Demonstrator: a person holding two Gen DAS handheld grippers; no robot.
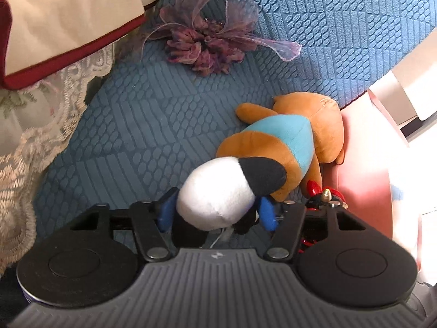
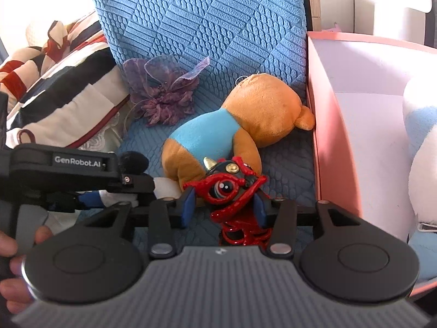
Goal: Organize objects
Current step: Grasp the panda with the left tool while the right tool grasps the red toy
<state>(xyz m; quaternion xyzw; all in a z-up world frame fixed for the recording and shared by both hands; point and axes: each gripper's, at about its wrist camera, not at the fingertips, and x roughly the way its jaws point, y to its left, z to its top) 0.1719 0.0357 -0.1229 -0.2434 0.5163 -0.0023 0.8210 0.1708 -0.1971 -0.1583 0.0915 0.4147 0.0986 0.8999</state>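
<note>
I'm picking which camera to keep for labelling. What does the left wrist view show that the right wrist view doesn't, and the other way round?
Only the left wrist view shows the black-and-white plush filling the left tool, plus lace fabric.

Only the right wrist view shows inside the pink box, a white-and-blue plush in it, and the striped cushion.

Both show the orange bear, purple bow, red-and-black figurine and blue cushion.

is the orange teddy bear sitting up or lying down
Lying down: the orange teddy bear rests flat on the blue cushion, head beside the pink box.
</note>
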